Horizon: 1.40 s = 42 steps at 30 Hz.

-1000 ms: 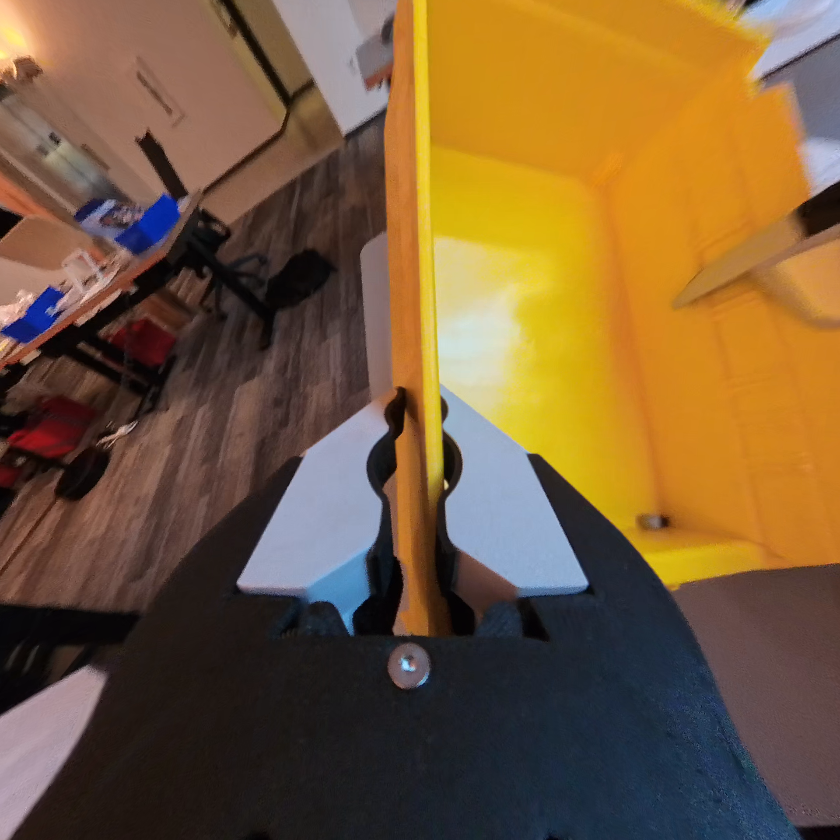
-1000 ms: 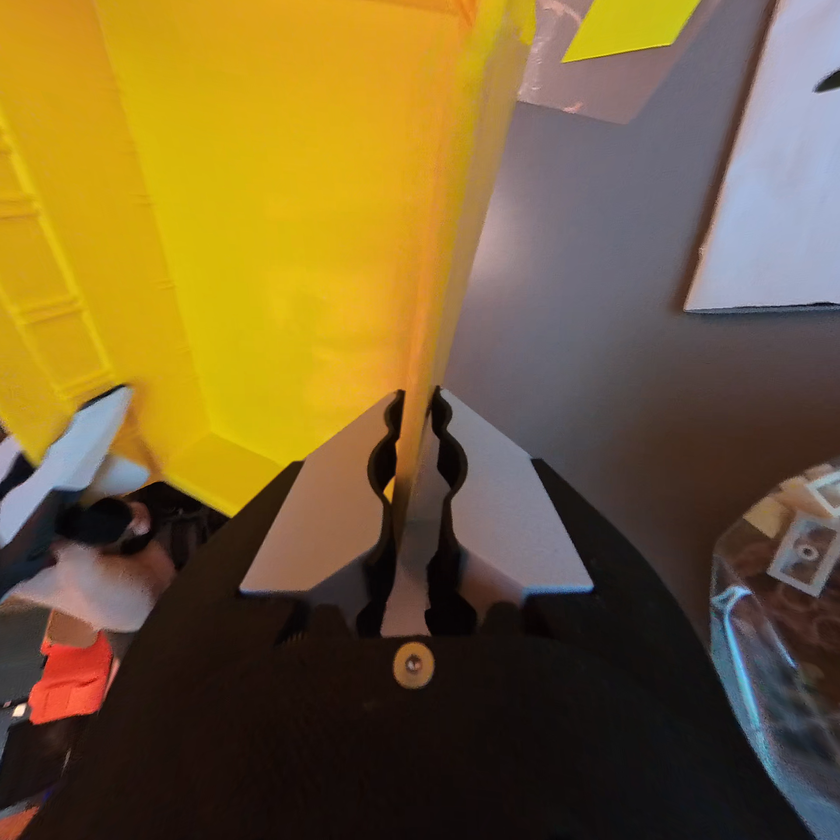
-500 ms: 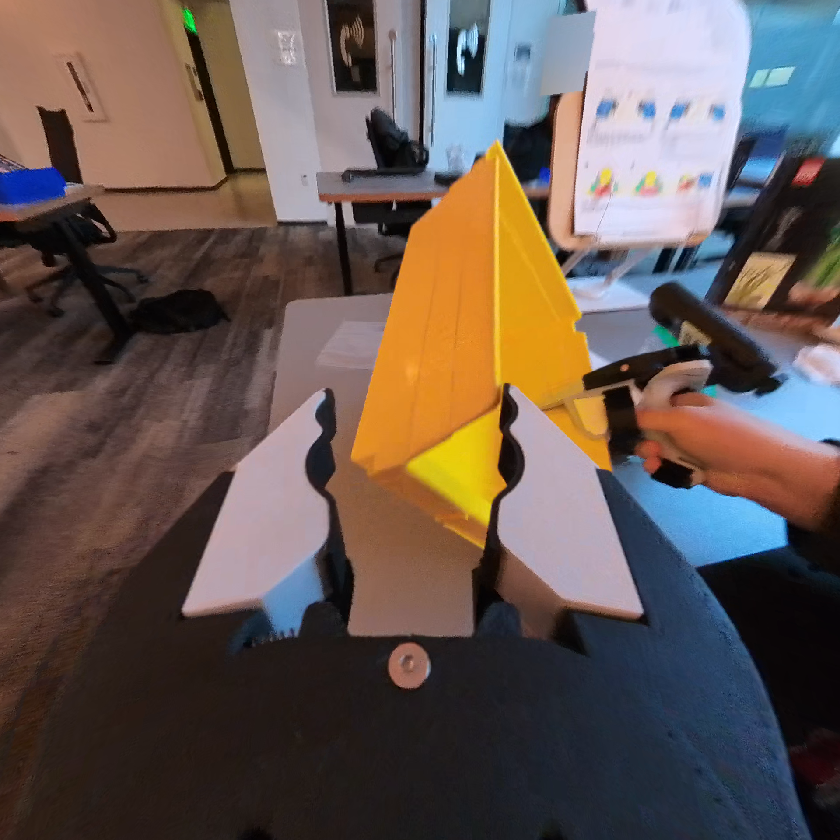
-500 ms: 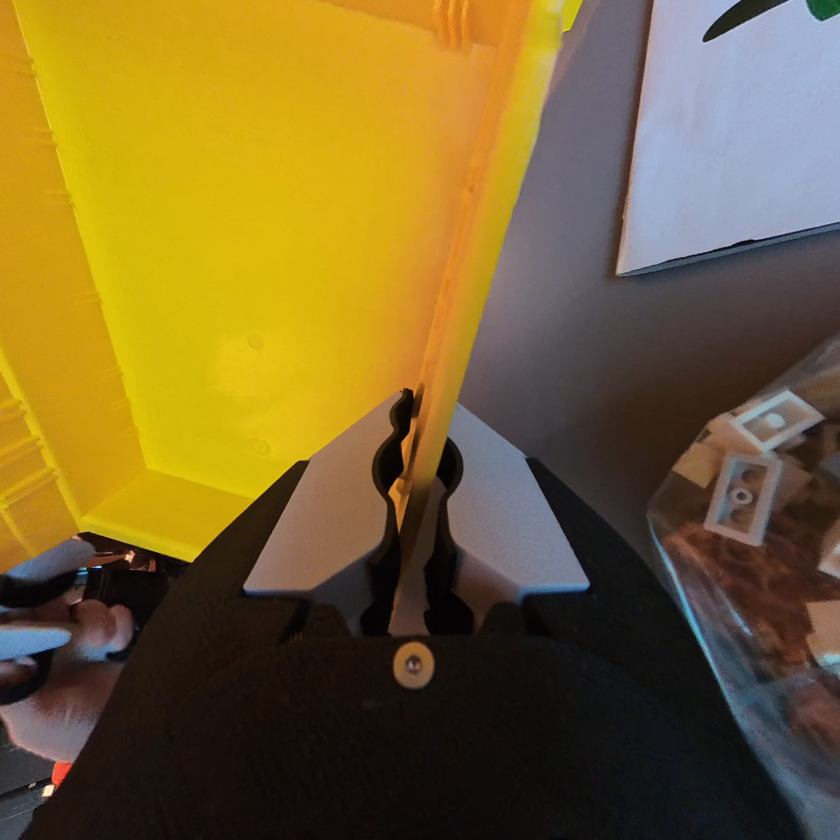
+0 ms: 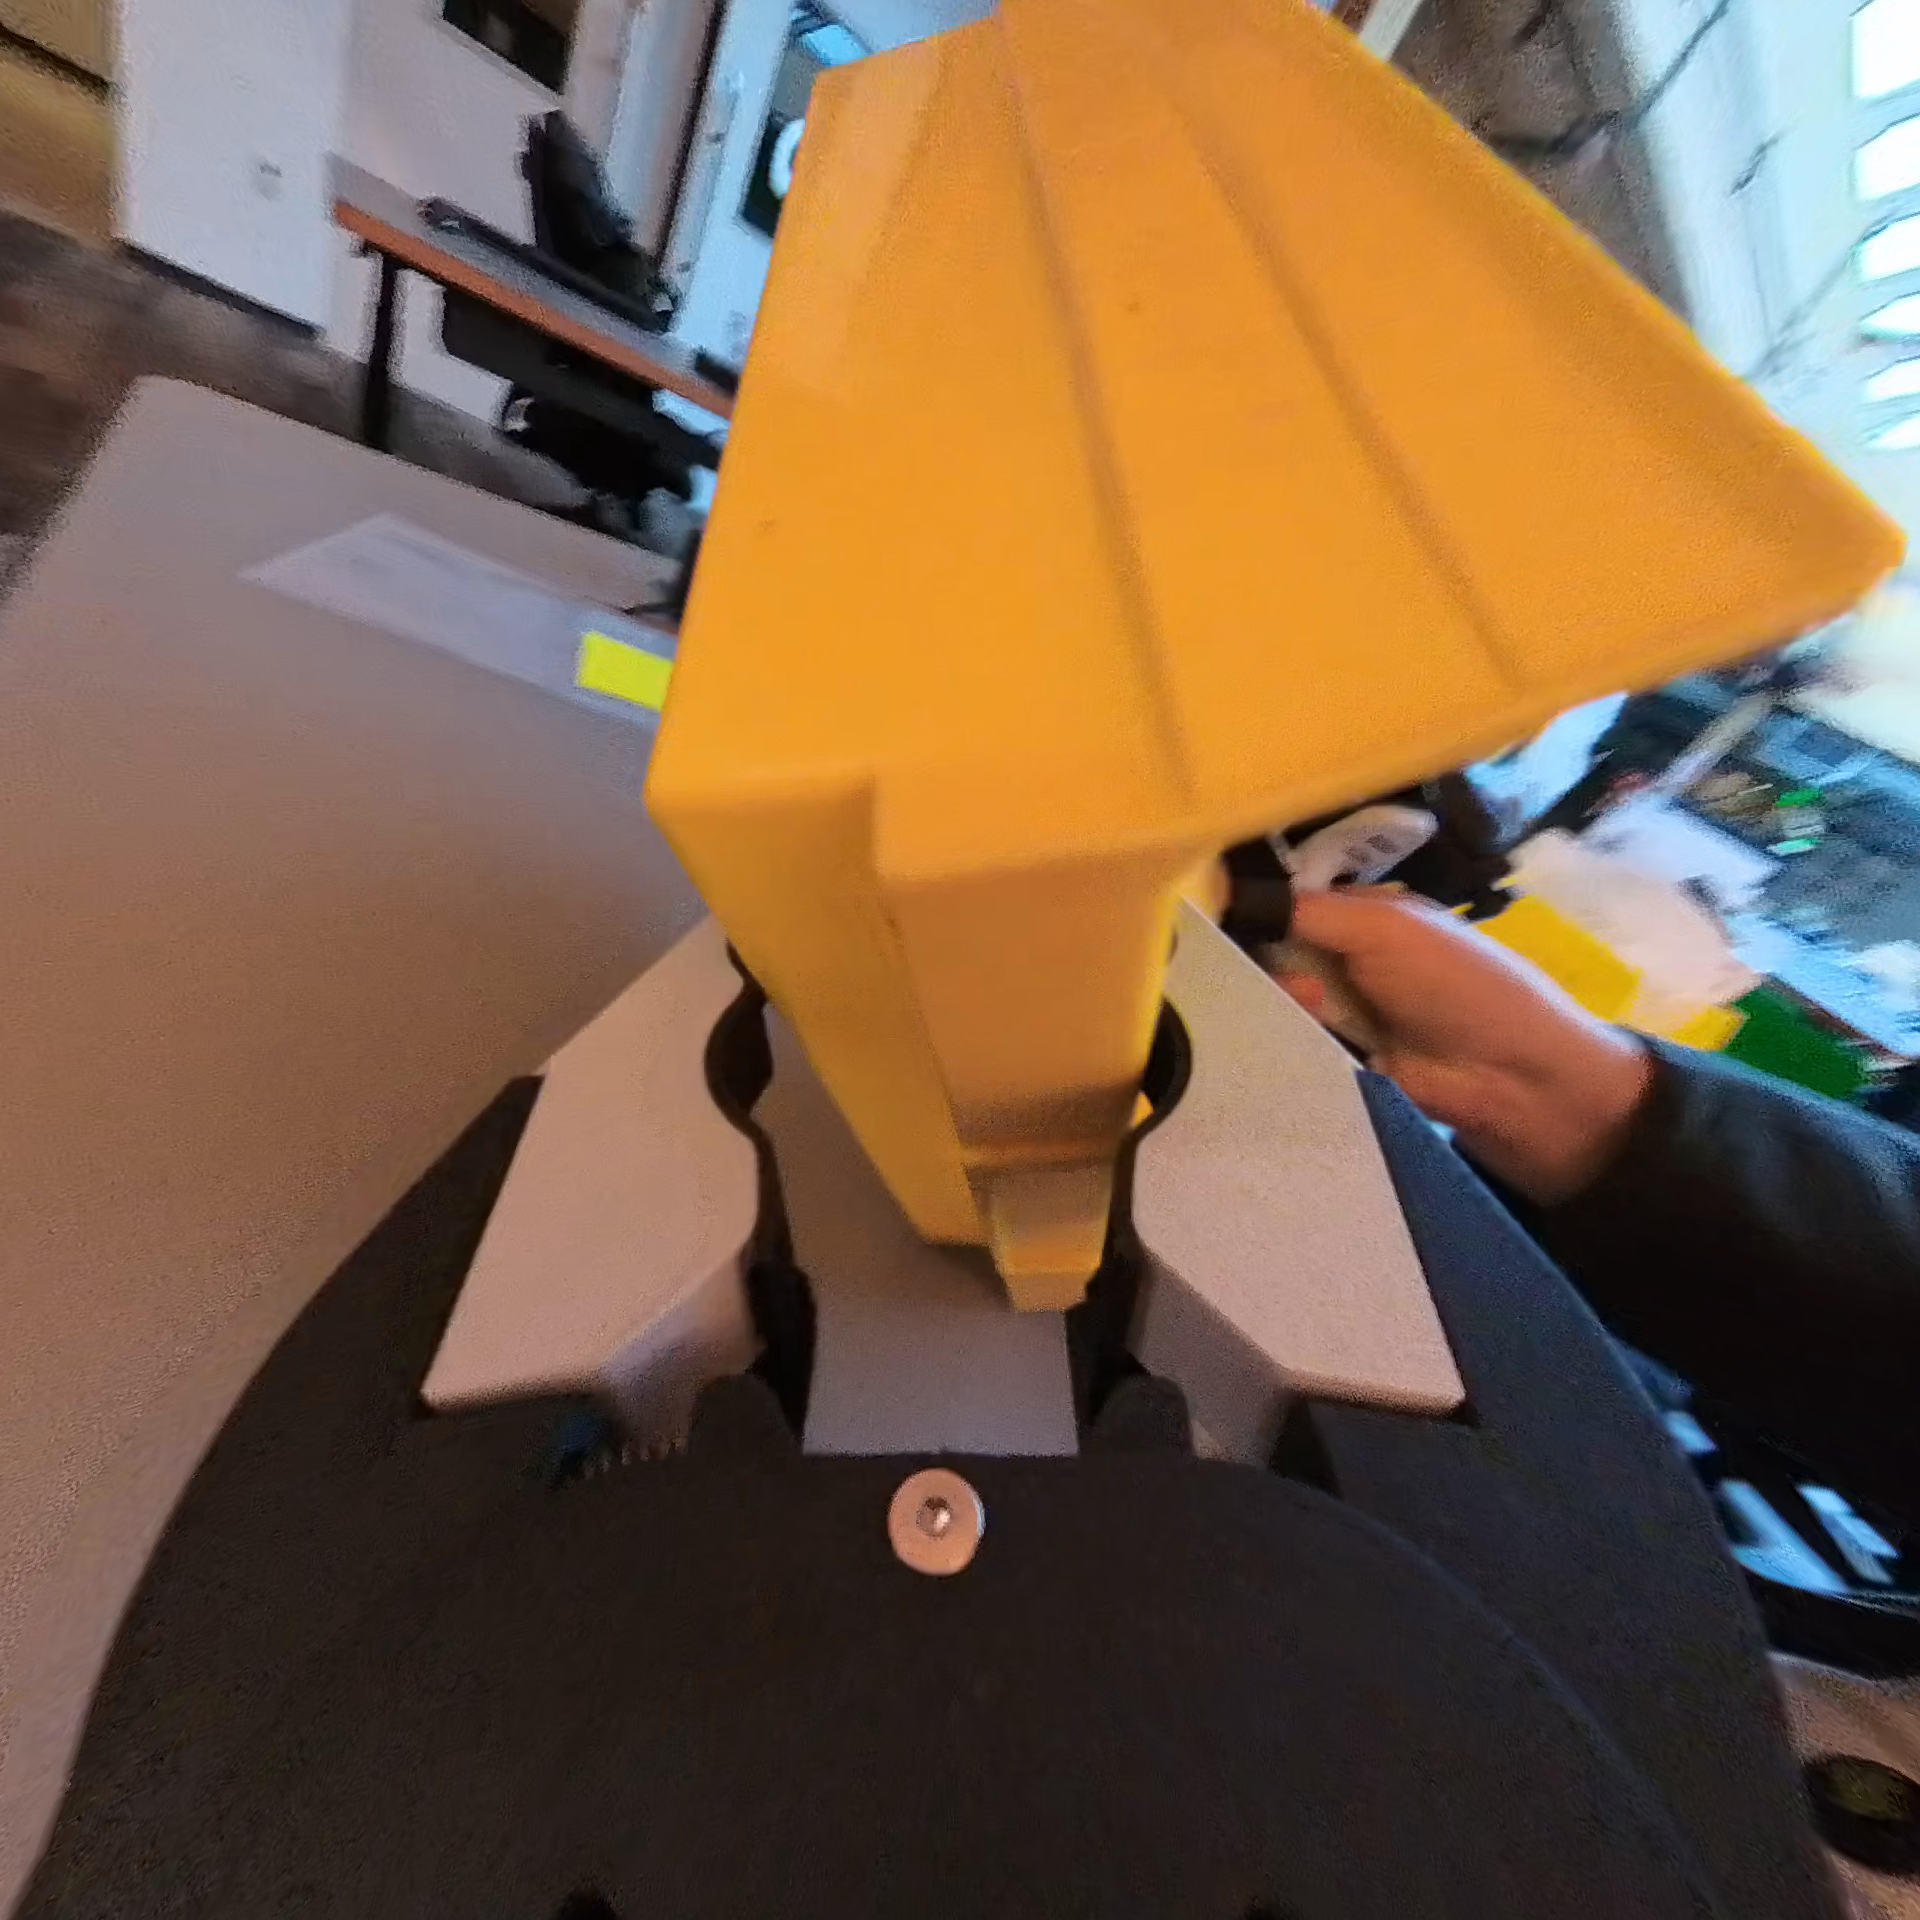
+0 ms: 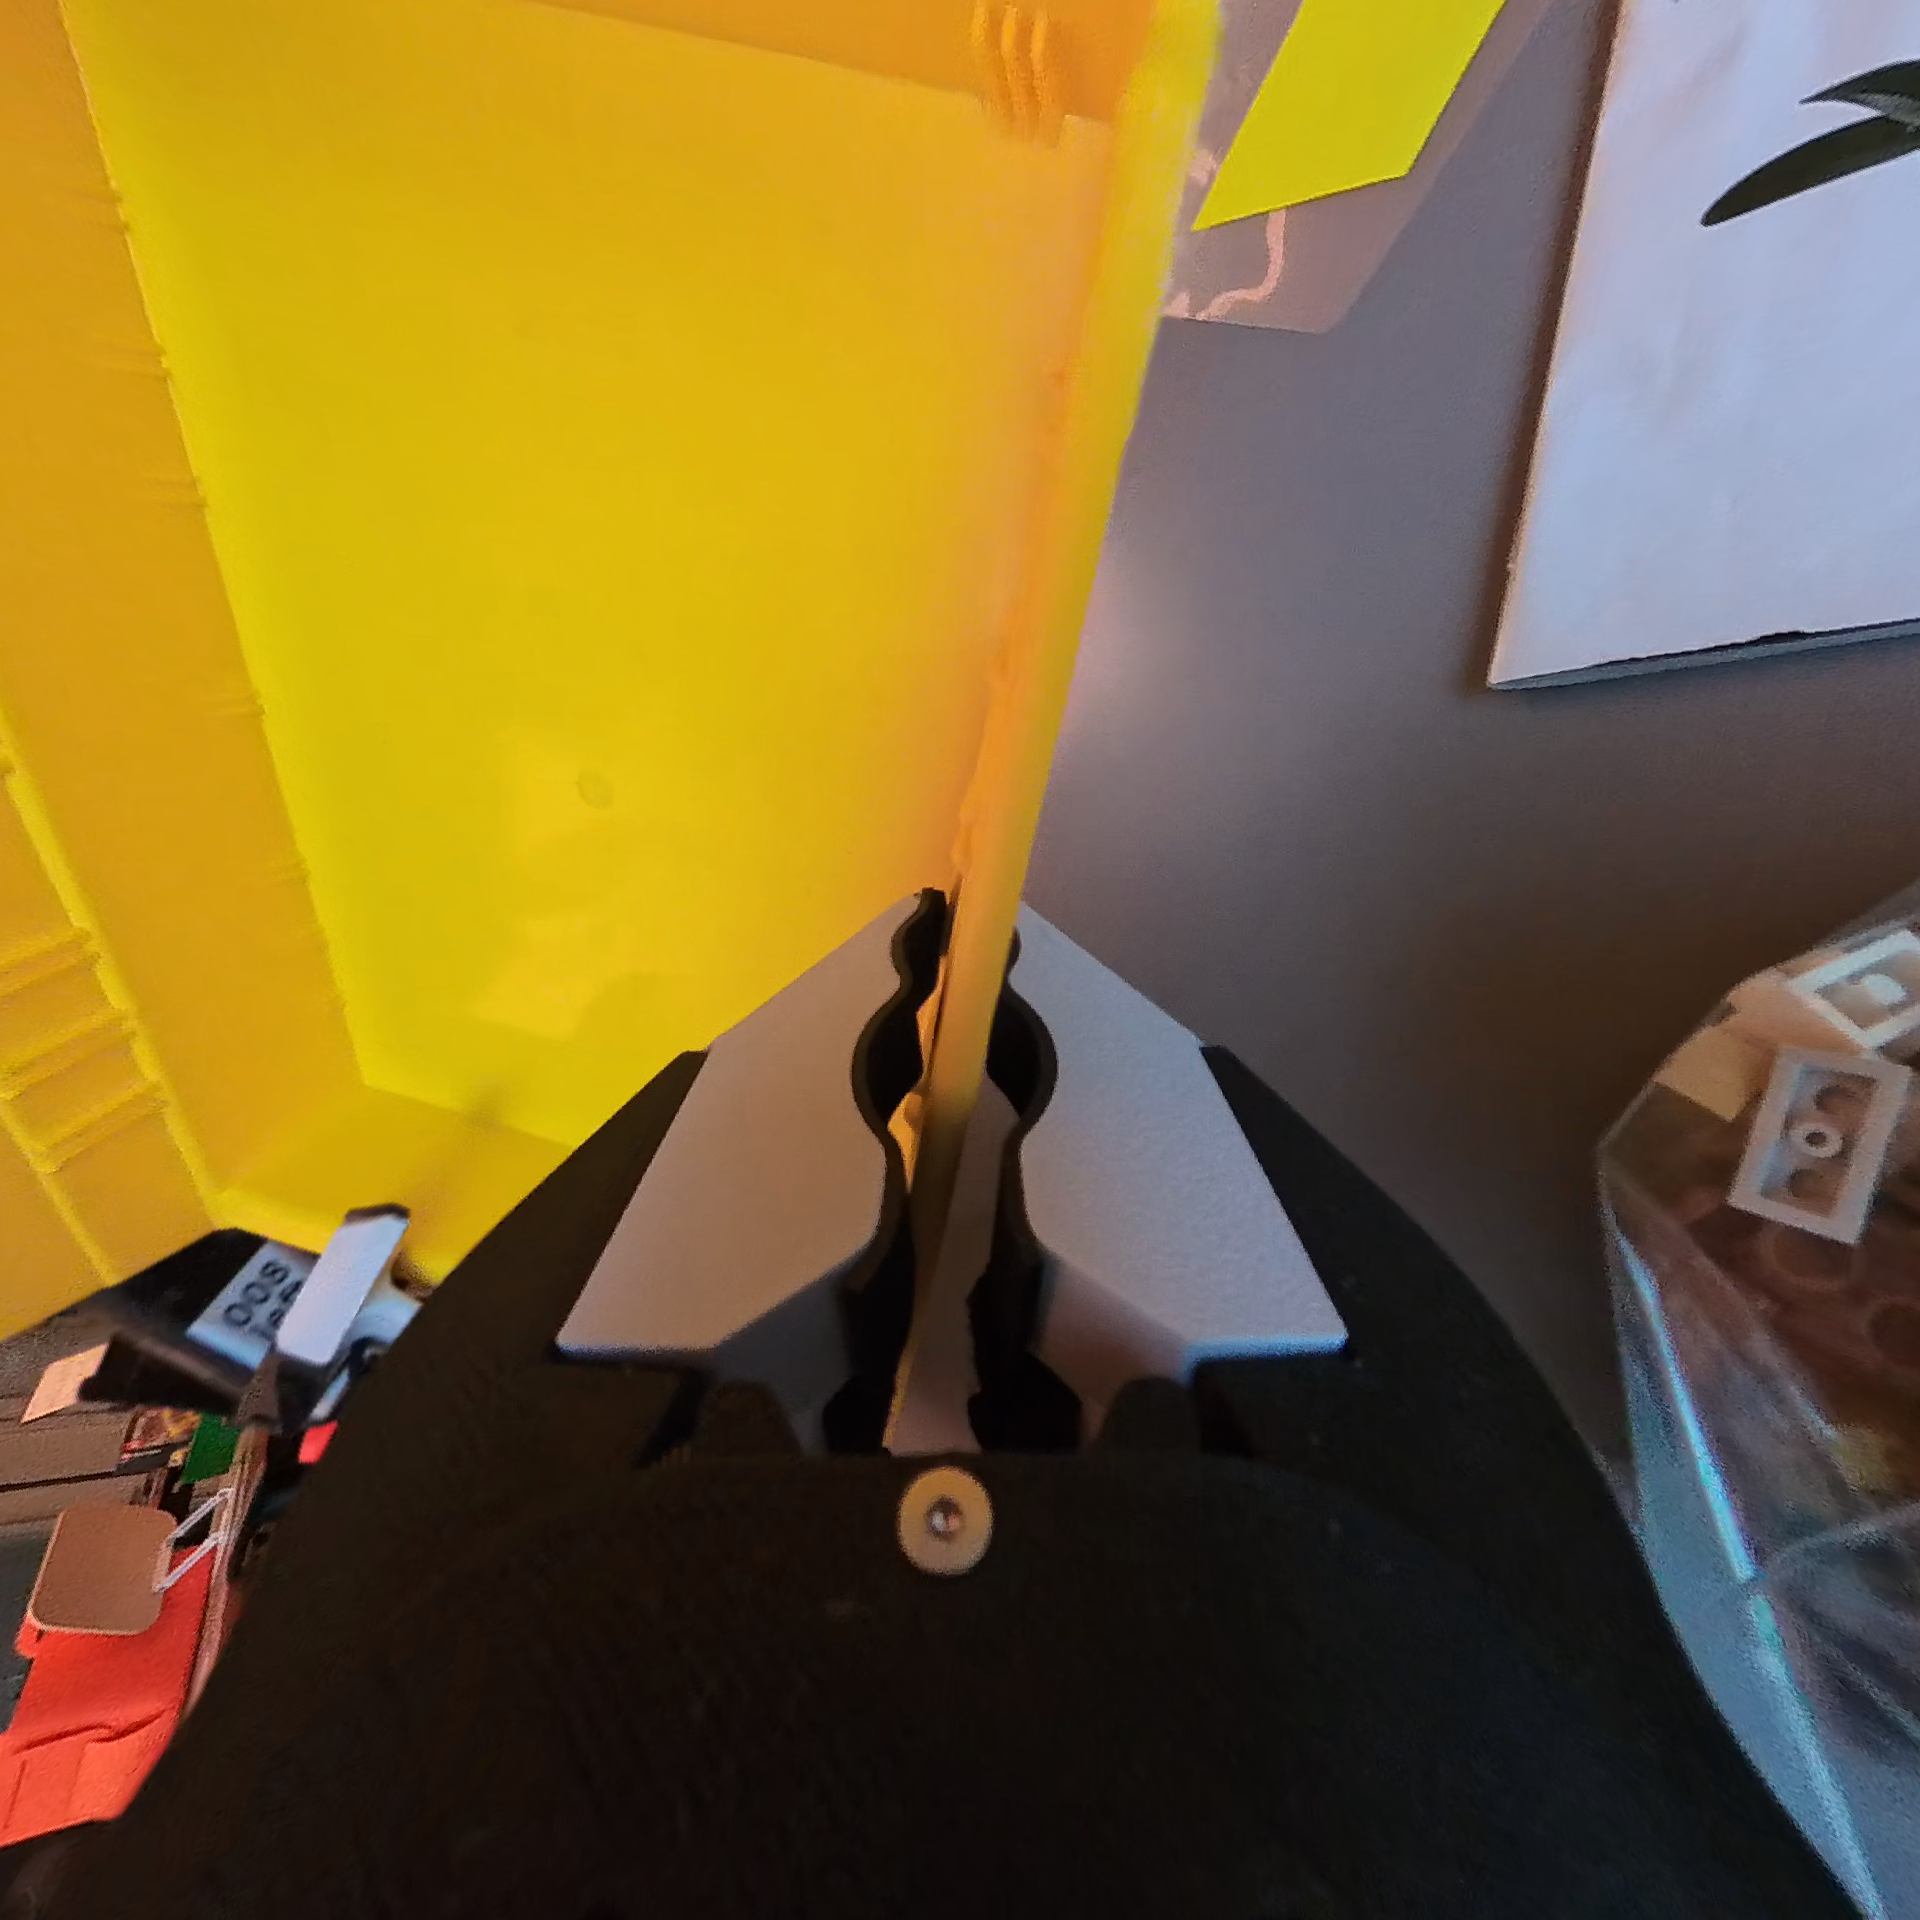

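The right gripper (image 6: pixel 961 935) has its jaws pinched on the thin side wall of a yellow bin (image 6: pixel 582 540), the wall running up the middle of the right wrist view with the bin's bare inside filling the upper left. To the right of the wall lies the grey table (image 6: pixel 1351 831), with a white sheet (image 6: pixel 1714 364) at the upper right, a yellow note (image 6: pixel 1340 104) at the top and a clear bag of small building bricks (image 6: pixel 1787 1195) at the right edge.

In the left wrist view the bin (image 5: pixel 1143 499) is tilted — its ribbed underside faces the camera and fills the upper centre. The left gripper (image 5: pixel 951 956) has its jaws spread, and a lower corner of the bin sits between them; its right side lies against the right finger (image 5: pixel 1268 1164), while the left finger (image 5: pixel 613 1174) stands apart from it. Whether the corner is truly gripped I cannot tell. At centre right a hand (image 5: pixel 1455 1039) in a dark sleeve holds the other gripper's handle, just beside the bin. The table (image 5: pixel 260 883) stretches off to the left, carrying a pale sheet (image 5: pixel 436 592) and a yellow note (image 5: pixel 623 670) near the bin's far edge.
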Each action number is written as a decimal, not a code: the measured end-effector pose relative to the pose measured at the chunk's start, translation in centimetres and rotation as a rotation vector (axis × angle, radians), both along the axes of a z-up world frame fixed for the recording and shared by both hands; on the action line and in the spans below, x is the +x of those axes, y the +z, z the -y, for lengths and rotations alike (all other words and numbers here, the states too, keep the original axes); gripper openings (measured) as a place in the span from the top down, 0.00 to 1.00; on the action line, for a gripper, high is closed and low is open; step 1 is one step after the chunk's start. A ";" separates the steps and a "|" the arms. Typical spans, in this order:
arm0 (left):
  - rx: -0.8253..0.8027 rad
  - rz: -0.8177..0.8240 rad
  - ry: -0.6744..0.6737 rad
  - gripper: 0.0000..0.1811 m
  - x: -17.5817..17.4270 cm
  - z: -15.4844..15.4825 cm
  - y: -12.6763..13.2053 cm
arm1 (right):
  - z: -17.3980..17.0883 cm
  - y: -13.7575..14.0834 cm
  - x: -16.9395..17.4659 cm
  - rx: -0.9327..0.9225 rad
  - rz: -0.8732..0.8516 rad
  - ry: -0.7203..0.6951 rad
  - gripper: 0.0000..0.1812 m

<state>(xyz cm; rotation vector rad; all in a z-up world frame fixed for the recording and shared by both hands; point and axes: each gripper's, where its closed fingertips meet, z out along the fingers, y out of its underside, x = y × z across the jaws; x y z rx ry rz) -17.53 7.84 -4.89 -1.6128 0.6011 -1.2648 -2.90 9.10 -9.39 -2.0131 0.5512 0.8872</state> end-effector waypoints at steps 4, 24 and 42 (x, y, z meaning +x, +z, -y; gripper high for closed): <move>-0.033 0.054 -0.070 0.63 0.3 0.0 -0.1 | 0.2 0.7 0.3 0.025 -0.007 -0.017 0.98; 0.293 0.150 -0.296 0.64 15.2 2.0 14.6 | 5.5 18.4 15.4 0.347 0.162 -0.152 0.98; 0.214 0.261 -0.433 0.64 26.2 4.9 14.1 | 11.1 14.6 25.4 0.354 0.082 -0.312 0.98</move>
